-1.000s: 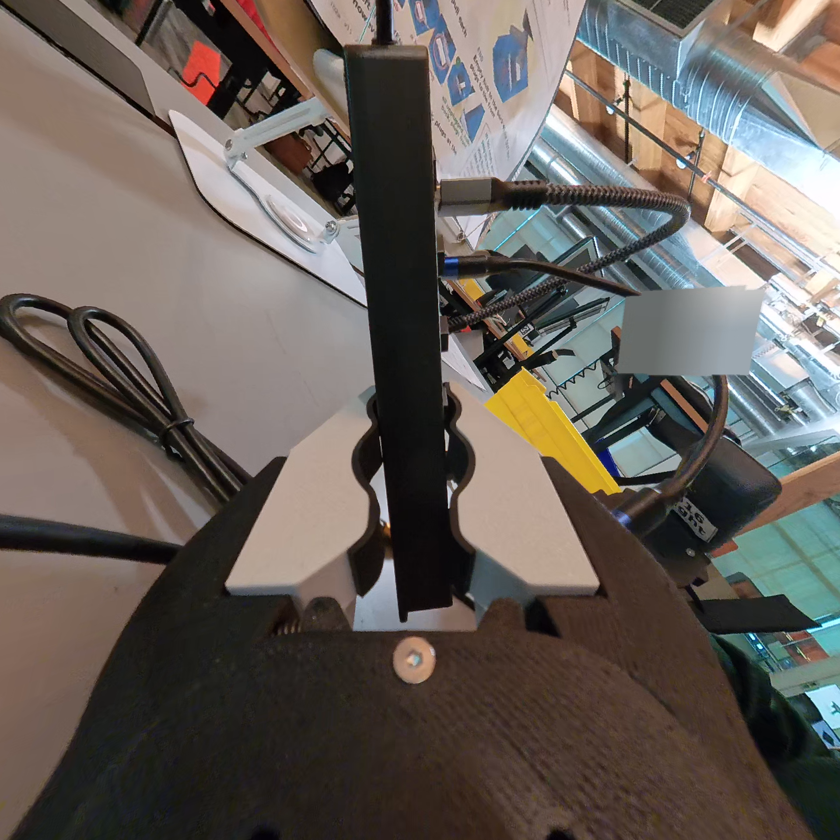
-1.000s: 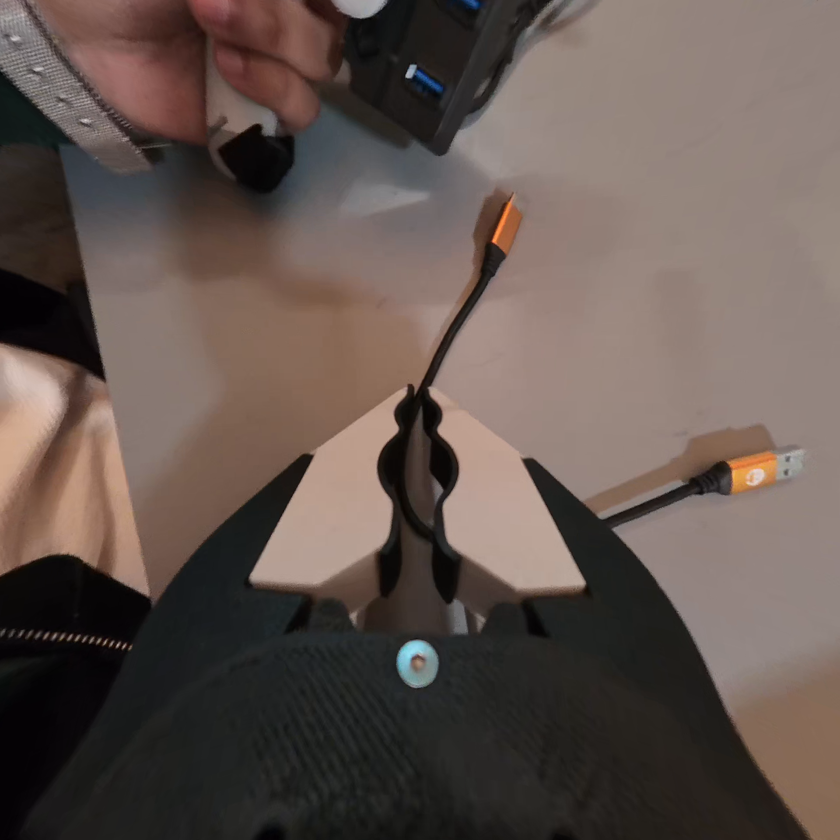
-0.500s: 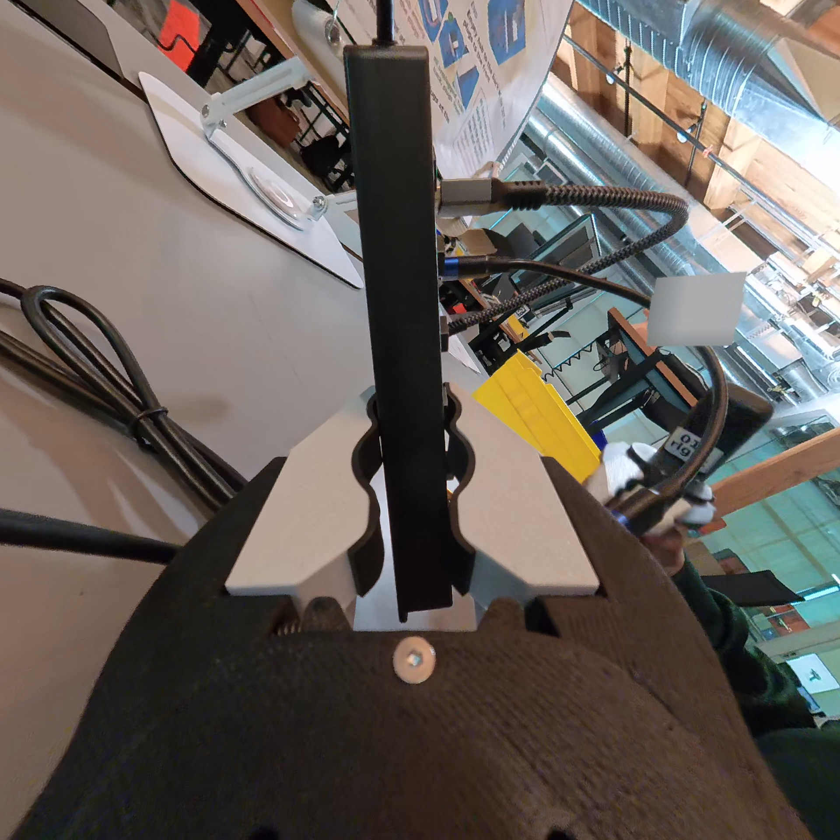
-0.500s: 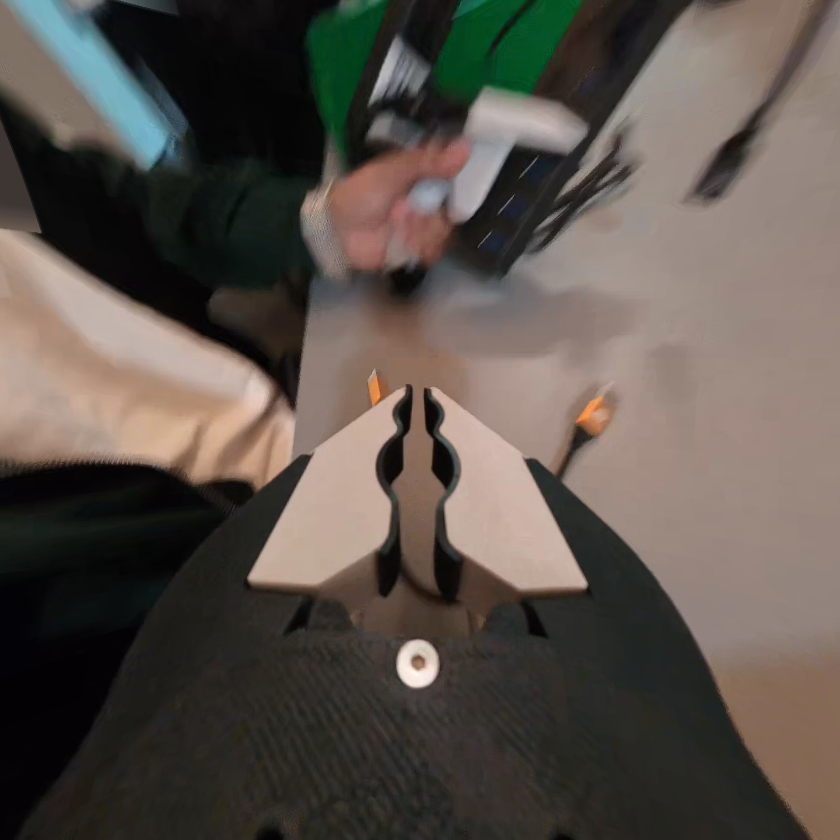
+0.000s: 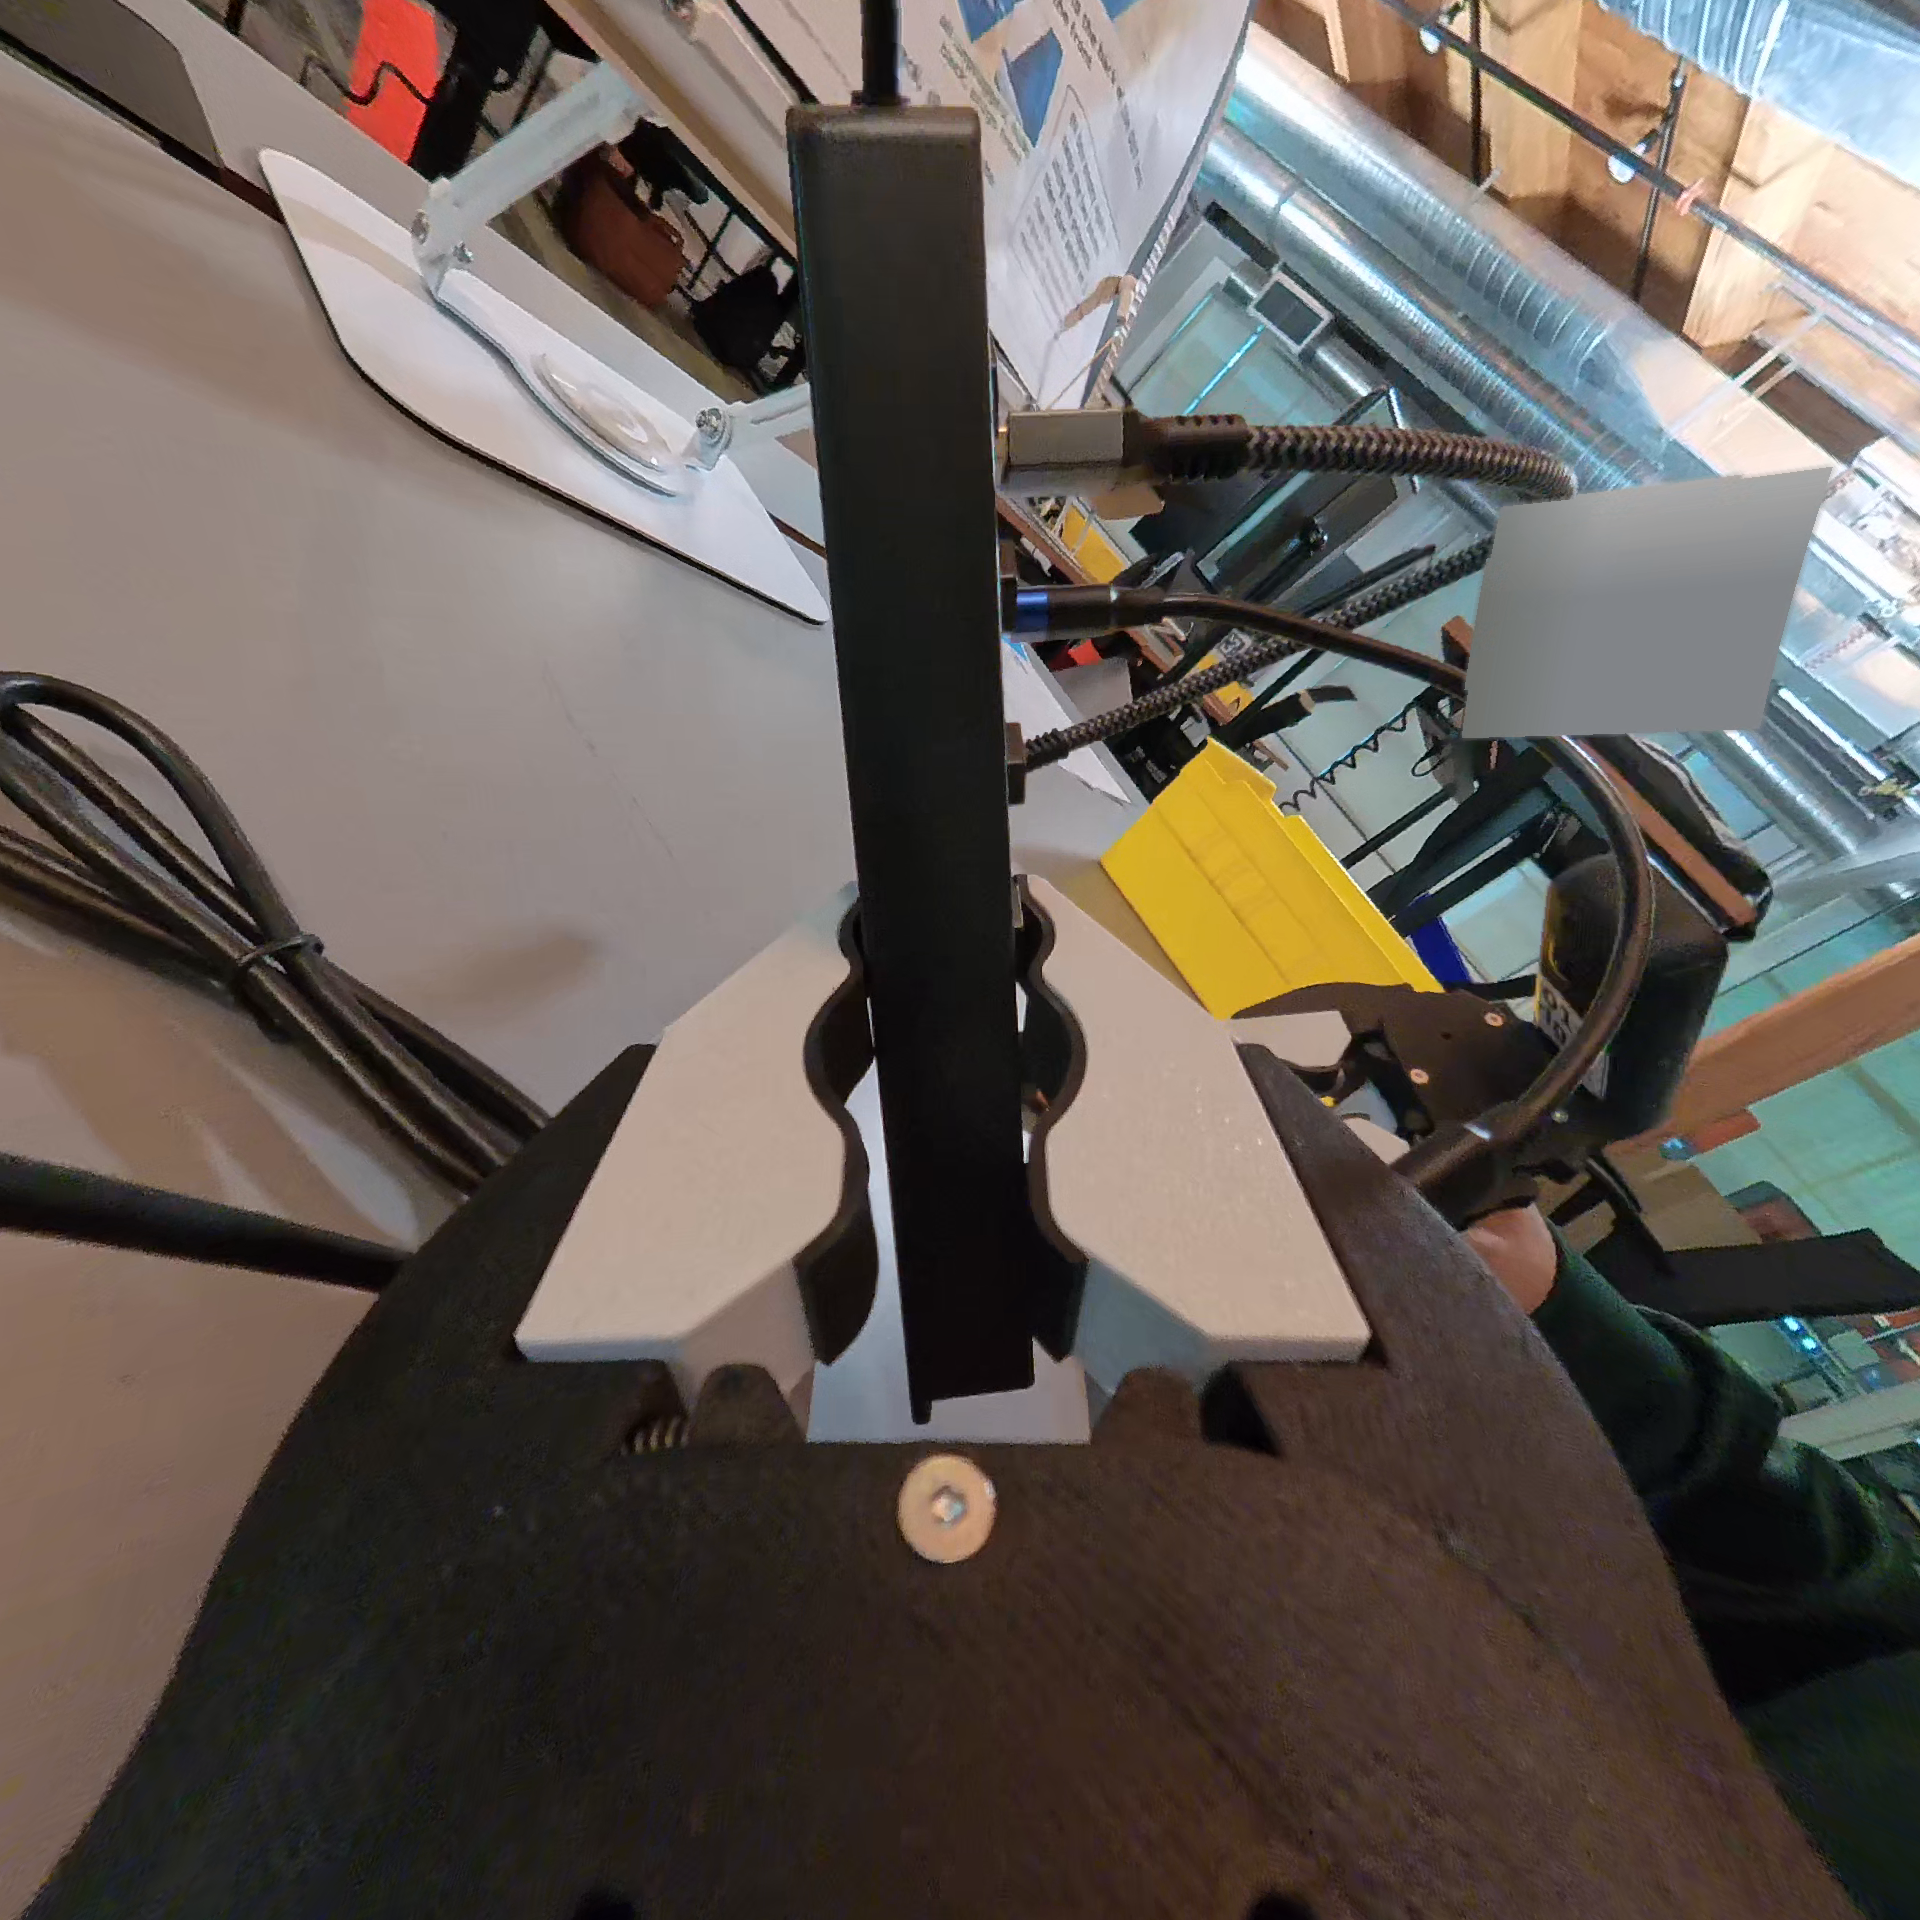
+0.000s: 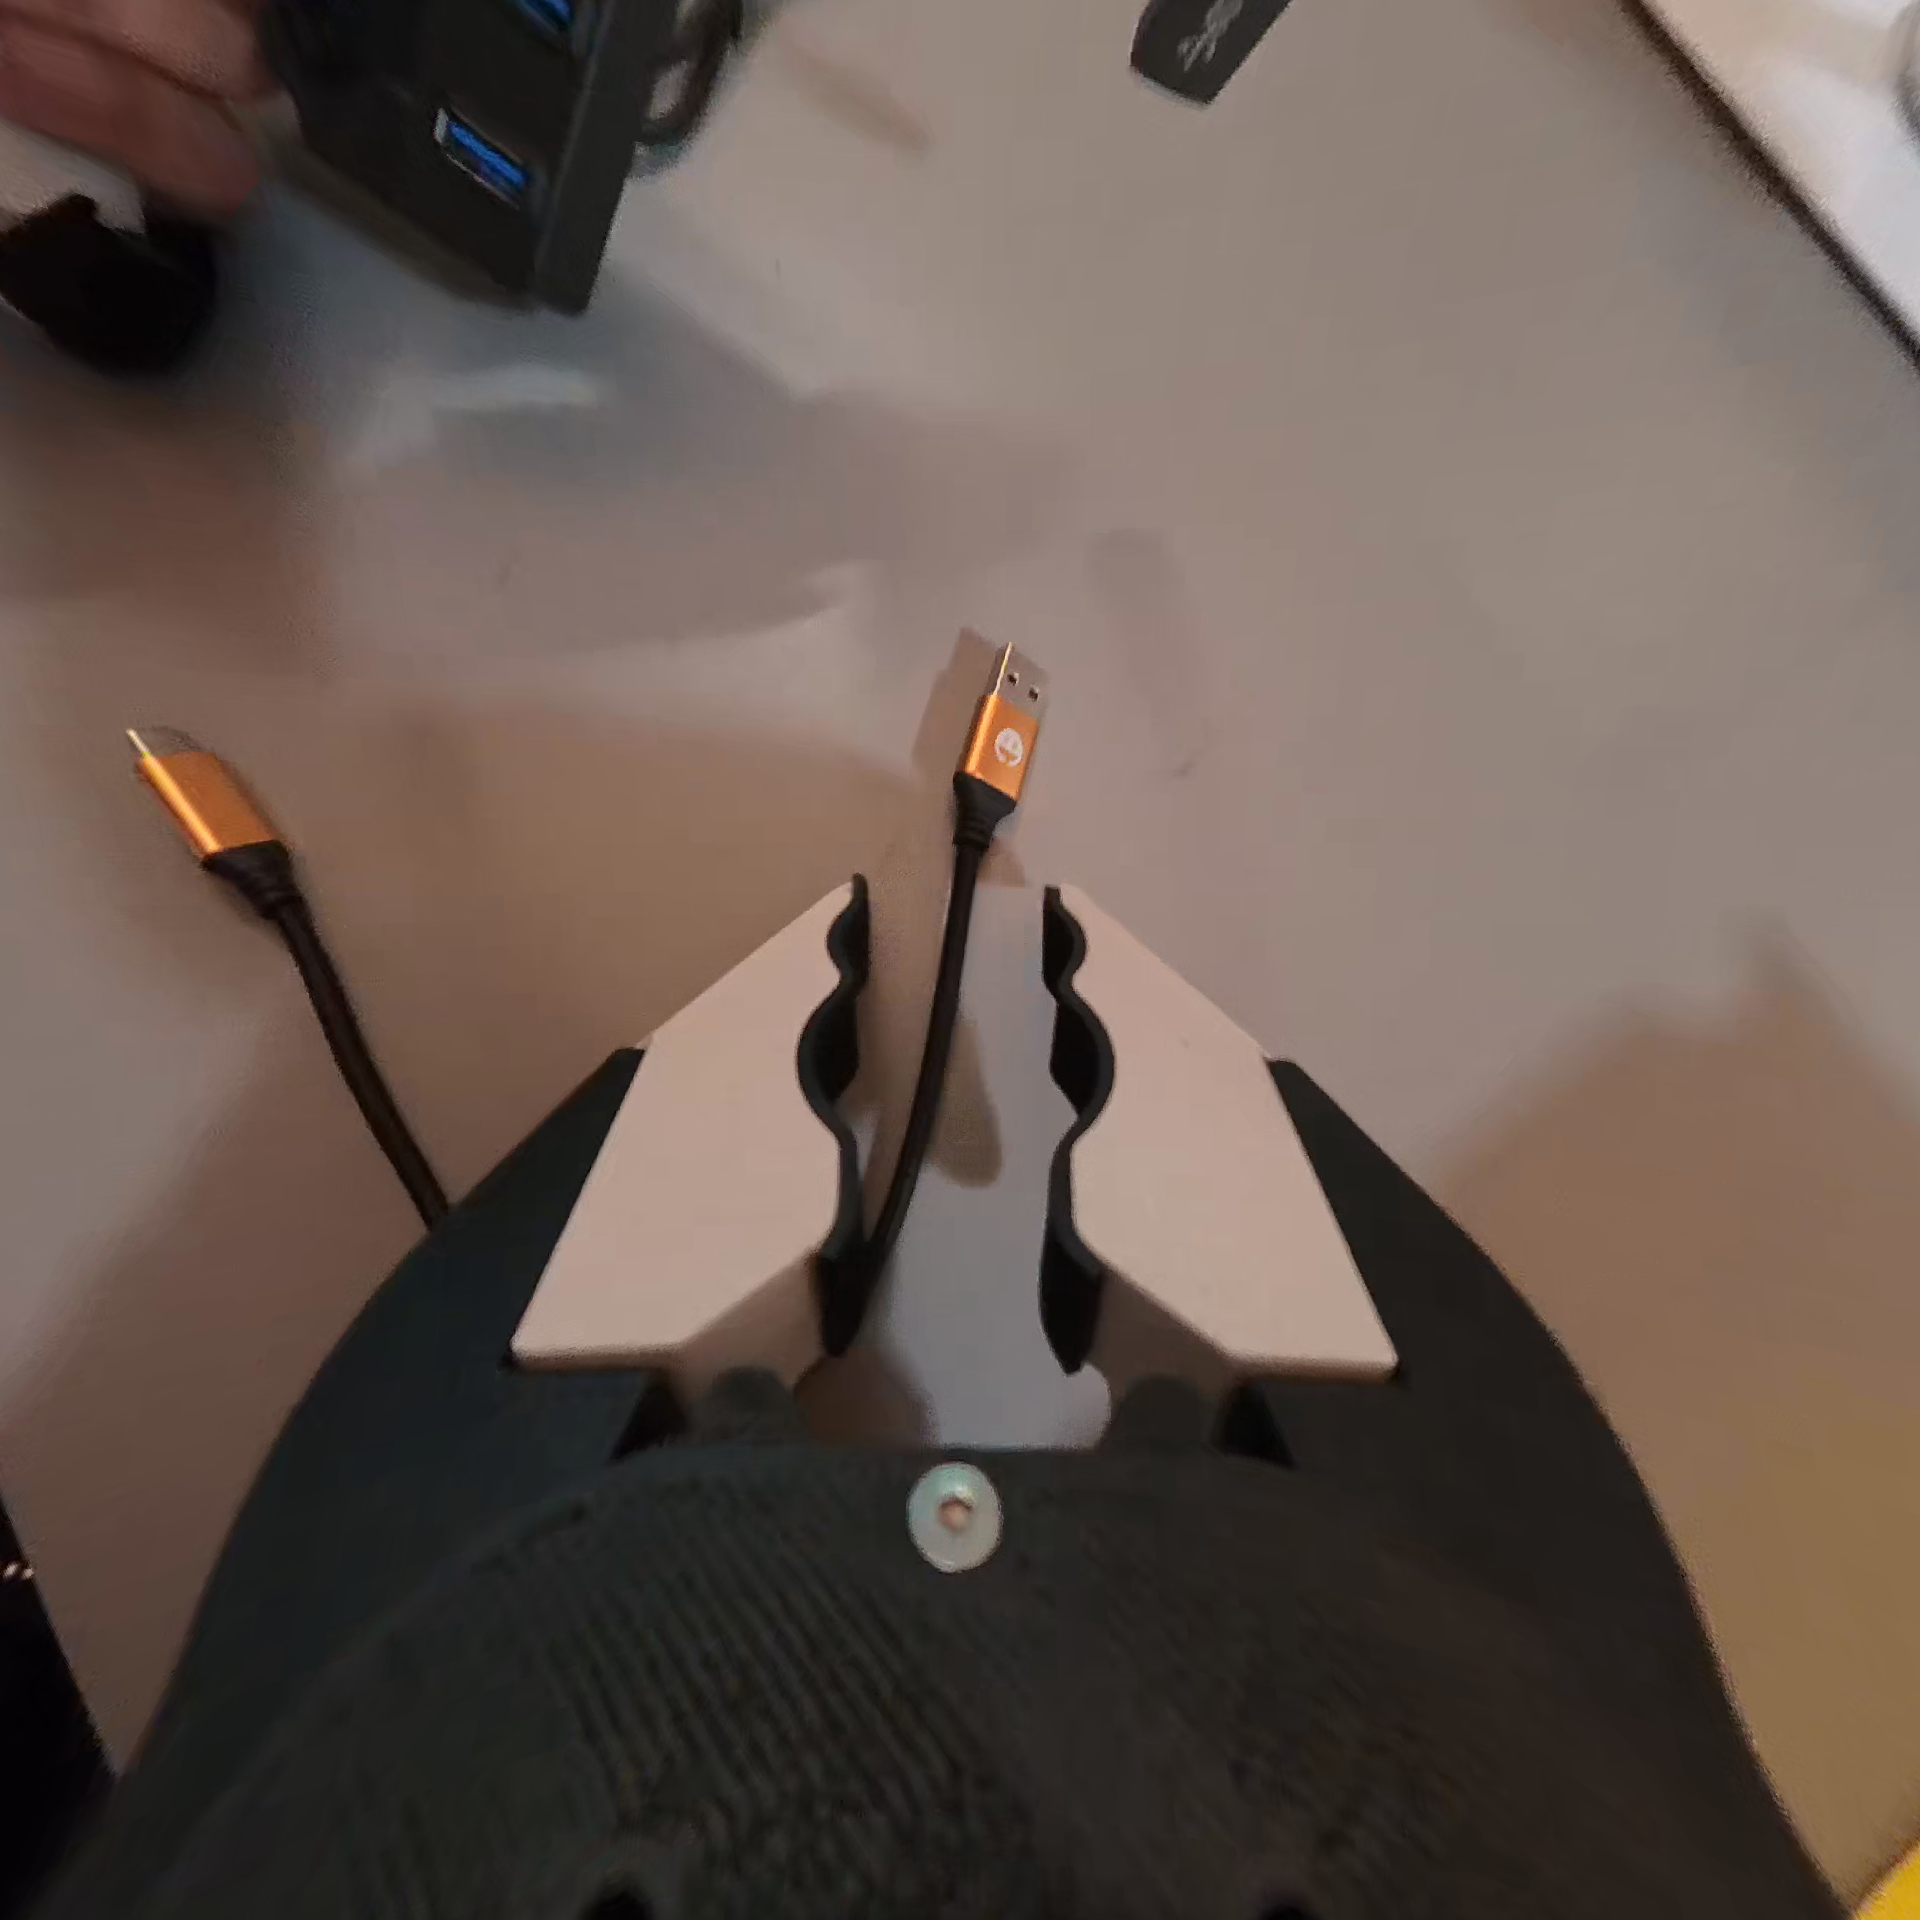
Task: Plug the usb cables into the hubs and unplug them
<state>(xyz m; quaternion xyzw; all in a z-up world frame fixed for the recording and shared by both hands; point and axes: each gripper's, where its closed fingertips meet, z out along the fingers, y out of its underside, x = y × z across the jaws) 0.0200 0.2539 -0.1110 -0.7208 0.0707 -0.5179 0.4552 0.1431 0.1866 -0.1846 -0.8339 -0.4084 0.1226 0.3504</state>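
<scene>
Black and slab-shaped, the hub stands edge-on in the left claw, whose grey fingers are pressed against both of its faces, gripping it above the counter. Three cables leave its side toward 3 o'clock: a braided cable with a silver plug, a thin black cable with a blue collar, and a second braided cable lowest.

In the right wrist view the hub sits at 11 o'clock, blurred, with empty blue ports facing the camera. The right claw is parted wide and grips nothing; the orange USB-A plug lies on the counter at 12 o'clock just beyond its tips, and its black cord runs back between the fingers. The cable's other orange plug lies at 10 o'clock.

I judge this the pick-up before a fourth plugging: the right claw needs to move forward, close on the orange shell, then line it up with a free blue port.

No containers matter here; a yellow bin shows behind, contents unseen.
</scene>
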